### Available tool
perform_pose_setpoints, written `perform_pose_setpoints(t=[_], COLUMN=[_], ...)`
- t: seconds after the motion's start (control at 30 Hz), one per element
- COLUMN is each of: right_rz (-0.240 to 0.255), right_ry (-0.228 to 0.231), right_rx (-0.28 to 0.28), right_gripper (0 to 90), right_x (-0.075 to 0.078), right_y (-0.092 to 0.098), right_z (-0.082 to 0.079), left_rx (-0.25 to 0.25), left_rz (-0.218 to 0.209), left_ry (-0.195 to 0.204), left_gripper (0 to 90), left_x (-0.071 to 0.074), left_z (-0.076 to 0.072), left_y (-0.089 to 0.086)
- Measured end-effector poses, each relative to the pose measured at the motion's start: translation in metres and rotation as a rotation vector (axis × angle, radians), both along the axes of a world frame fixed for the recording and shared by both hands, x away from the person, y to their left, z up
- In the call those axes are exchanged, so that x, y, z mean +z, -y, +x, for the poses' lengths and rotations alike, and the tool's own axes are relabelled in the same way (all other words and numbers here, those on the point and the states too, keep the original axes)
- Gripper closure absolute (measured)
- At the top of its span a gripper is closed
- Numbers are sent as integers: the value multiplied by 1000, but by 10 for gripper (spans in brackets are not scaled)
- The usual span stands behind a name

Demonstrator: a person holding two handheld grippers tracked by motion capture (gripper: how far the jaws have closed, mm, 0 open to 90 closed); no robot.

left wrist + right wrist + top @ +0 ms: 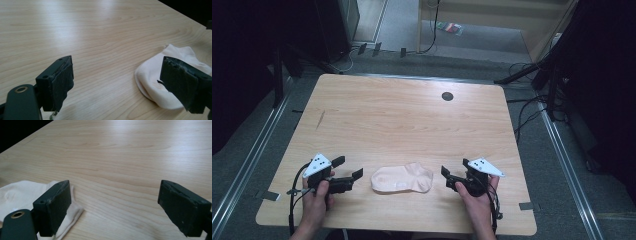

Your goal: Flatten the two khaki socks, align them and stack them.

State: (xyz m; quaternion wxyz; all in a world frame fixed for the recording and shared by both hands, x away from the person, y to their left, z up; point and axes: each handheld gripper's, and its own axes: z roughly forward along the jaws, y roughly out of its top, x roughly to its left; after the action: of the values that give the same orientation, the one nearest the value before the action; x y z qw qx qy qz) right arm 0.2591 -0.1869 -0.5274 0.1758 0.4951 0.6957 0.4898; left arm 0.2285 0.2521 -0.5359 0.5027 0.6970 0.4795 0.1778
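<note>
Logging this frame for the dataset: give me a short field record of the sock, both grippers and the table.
item: pale folded sock, lying flat near the table's front edge
left gripper: jaws open, empty, left of the sock, apart from it
right gripper: jaws open, empty, right of the sock, apart from it
surface: light wooden table, dark round hole near the far edge

The setting is a recording lab or test studio, not a home. A bare light-wood table [412, 115] stands on grey carpet [532, 165] between two metal floor rails [562, 155]. Black cables [524, 107] trail across the floor toward dark stands [552, 80] at the right. Dark equipment [334, 25] and a pale wooden frame [492, 15] stand behind, and the surroundings are blacked out
</note>
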Motion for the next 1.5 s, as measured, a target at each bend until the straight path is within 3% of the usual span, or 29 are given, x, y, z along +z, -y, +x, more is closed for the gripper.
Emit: perform_pose_setpoints(t=[0.1,0.27,0.67,0.87,1.03,1.3,1.5], right_rz=[2,0,19,-32,-42,-40,-30], right_ry=[8,20,27,34,26,-3,-19], right_rx=[-28,-65,-163,-231,-251,-250,-266], right_gripper=[115,115,121,127,127,127,127], right_x=[1,3,6,5,3,-6,-11], right_y=[10,25,68,92,102,116,134], right_z=[2,3,-1,-7,-10,-19,-31], left_rx=[20,45,165,221,238,243,263], left_rz=[-16,-3,5,9,36,115,84], left_ry=[-4,-10,-29,-26,-27,-42,-37], left_gripper=[125,125,128,128,128,126,127], left_x=[0,-1,-3,-3,-4,-9,-10], left_z=[1,3,4,1,-2,-15,-27], left_y=[-8,-16,-48,-73,-85,-110,-132])
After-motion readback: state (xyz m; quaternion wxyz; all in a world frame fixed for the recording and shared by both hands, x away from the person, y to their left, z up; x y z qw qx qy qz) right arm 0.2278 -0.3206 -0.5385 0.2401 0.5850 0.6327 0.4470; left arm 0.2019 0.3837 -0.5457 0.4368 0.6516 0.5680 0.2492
